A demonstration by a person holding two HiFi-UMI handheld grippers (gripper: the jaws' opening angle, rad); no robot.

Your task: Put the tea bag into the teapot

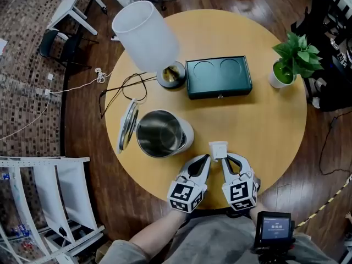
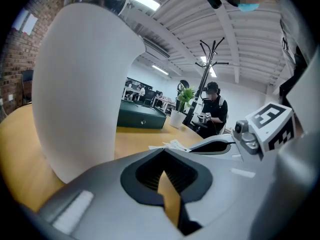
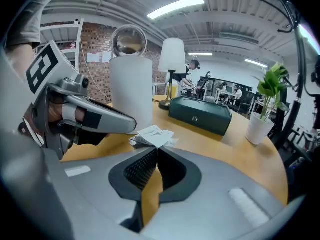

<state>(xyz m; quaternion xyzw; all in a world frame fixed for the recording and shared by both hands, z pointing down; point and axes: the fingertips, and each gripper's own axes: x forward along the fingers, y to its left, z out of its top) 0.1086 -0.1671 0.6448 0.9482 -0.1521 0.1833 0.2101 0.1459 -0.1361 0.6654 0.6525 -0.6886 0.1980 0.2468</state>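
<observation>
- The round table (image 1: 264,120) carries everything. Its near edge lies close under both grippers, so a bag let slip here could be lost over the edge.
- The lamp (image 1: 146,34) is stood behind the teapot, off the likely path, and is not expected to be struck.
- The teapot (image 1: 187,132) is stood open just left of the grippers. Its lid (image 1: 127,125) is swung out on the side away from them, and nothing is seen inside. Its rim could be clipped if the carry is made too low, and the bag could be left draped over the rim if it is released too soon.
- The right gripper (image 1: 225,158) is seen with its jaws pressed together, pinching the near edge of the bag. The bite looks shallow and is on thin paper, so the bag could be shaken loose by a quick swing.
- The left gripper (image 1: 207,158) is also seen with its jaws together and its tip at the bag's lower left edge. Whether that edge is nipped cannot be settled. If it is, the paper could be torn when the two grippers are drawn apart.
- The tea bag (image 1: 218,149), a small white paper square, is found at the gripper tips, right of the teapot and not yet in it.
</observation>
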